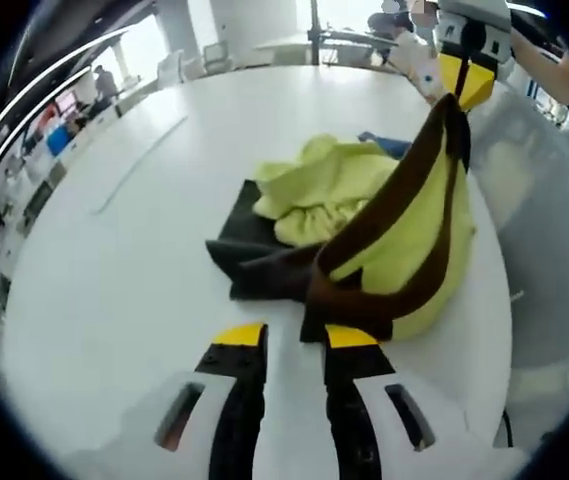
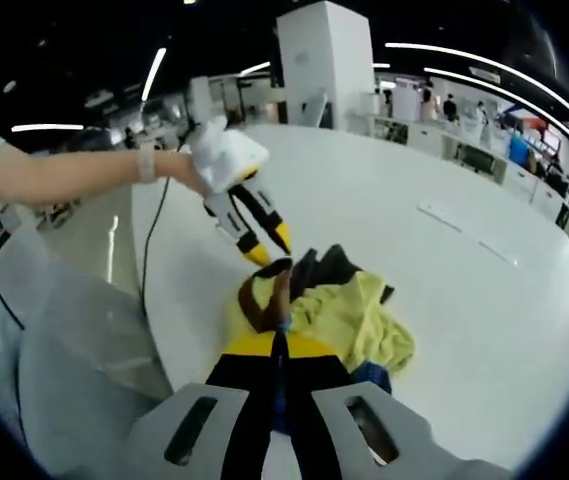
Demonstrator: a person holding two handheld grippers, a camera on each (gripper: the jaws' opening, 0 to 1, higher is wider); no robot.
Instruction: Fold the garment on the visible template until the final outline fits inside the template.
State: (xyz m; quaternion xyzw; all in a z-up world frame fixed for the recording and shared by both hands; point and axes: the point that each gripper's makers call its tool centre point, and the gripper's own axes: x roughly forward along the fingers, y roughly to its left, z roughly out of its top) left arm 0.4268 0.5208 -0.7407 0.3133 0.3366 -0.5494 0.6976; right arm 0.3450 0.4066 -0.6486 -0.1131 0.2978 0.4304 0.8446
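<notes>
Right tongs [image 2: 278, 345] clamped on the brown-trimmed edge of the yellow garment [image 1: 404, 250], lifting it taut, apparently to draw it out for folding. Left tongs [image 1: 295, 340] parted, holding nothing, poised just short of the garment's near hem, likely for a second grip. Beyond both, rest of garment bunched over dark template [image 1: 239, 240] on white counter [image 1: 124, 290].
</notes>
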